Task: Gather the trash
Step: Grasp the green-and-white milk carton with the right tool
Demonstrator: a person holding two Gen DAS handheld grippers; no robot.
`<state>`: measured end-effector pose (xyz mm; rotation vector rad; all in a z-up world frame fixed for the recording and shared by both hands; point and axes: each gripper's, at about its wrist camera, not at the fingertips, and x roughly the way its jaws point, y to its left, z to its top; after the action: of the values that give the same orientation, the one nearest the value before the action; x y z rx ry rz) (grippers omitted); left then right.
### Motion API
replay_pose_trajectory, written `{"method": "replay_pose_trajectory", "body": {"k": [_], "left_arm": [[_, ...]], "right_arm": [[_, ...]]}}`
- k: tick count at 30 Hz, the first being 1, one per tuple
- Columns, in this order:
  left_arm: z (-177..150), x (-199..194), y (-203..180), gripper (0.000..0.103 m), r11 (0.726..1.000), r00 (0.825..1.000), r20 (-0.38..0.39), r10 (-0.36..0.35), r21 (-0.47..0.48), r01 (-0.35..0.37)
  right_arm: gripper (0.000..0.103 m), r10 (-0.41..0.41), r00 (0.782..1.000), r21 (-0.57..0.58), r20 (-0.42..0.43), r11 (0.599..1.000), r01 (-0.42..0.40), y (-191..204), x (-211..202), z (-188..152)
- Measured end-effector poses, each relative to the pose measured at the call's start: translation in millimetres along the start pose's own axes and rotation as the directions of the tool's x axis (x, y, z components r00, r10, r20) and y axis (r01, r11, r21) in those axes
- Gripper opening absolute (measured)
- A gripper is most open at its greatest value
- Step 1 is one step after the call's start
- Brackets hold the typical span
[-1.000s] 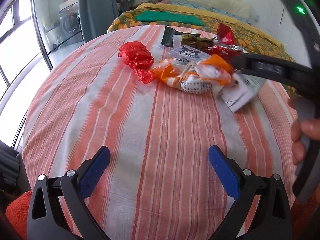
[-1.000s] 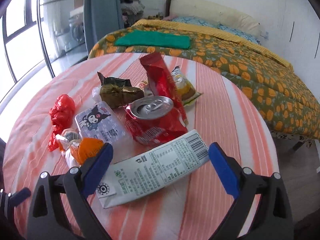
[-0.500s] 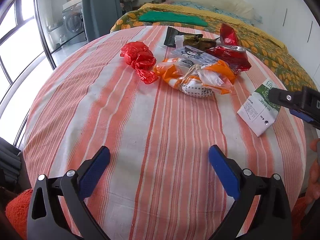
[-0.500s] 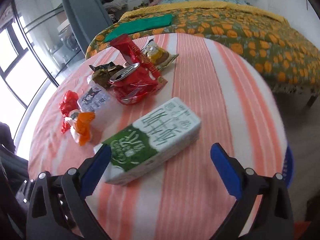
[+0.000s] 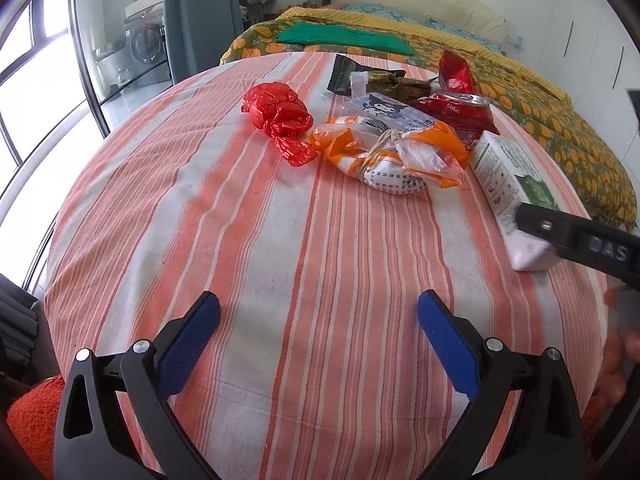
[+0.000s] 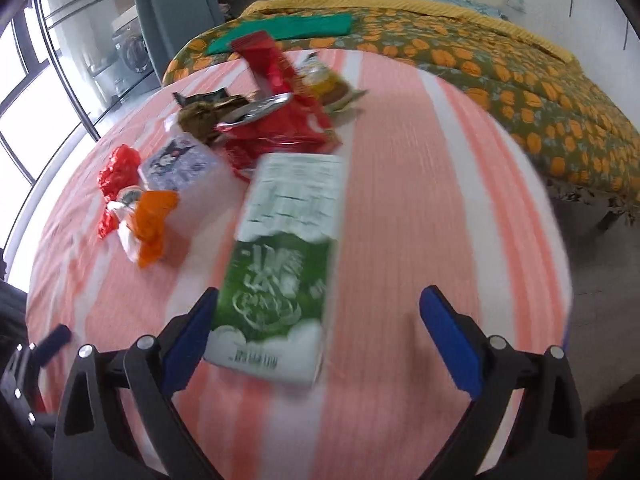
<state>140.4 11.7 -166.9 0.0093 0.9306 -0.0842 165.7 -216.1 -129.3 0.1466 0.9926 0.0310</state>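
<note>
Trash lies on a round table with an orange-striped cloth (image 5: 256,208). A green and white carton (image 6: 280,248) lies flat; its near end sits between my right gripper's (image 6: 318,328) open fingers, close to the left finger. It also shows in the left wrist view (image 5: 510,184), partly behind the right gripper. Further back are a red crumpled bag (image 5: 280,114), an orange and white tied bag (image 5: 396,156), a cartoon-printed pack (image 5: 384,110), a crushed red can (image 5: 460,108) and dark wrappers (image 5: 376,76). My left gripper (image 5: 318,332) is open and empty over bare cloth.
A bed with an orange-patterned cover (image 5: 540,92) stands behind the table, with a green cloth (image 5: 344,36) on it. Windows and a curtain are at the left. The table's right edge drops to the floor (image 6: 600,280).
My right gripper has swung round and come closer to the carton, which now lies lengthwise between its fingers. My left gripper has hardly moved.
</note>
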Motion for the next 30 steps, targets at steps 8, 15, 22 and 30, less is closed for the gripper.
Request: {"method": "replay_pose_trajectory", "body": {"k": [8, 15, 22, 30], "left_arm": [[1.8, -4.1, 7.0, 0.098, 0.998, 0.999, 0.027, -0.045, -0.043, 0.046], [46.2, -17.4, -0.7, 0.098, 0.973, 0.980, 0.105, -0.170, -0.141, 0.184], [92.3, 24.9, -37.8, 0.098, 0.996, 0.998, 0.038, -0.057, -0.070, 0.060], [53.9, 8.8, 27.3, 0.098, 0.999, 1.000, -0.002, -0.003, -0.041, 0.003]], "right_arm": [[0.095, 0.099, 0.995, -0.029, 0.029, 0.995, -0.098, -16.1, 5.9, -16.6], [0.096, 0.066, 0.997, -0.093, 0.049, 0.994, -0.061, -7.1, 9.4, -21.0], [0.097, 0.047, 0.998, -0.111, 0.049, 0.993, -0.041, -1.7, 10.7, -23.2], [0.096, 0.065, 0.996, -0.097, 0.059, 0.994, -0.059, -3.8, 9.7, -23.1]]}}
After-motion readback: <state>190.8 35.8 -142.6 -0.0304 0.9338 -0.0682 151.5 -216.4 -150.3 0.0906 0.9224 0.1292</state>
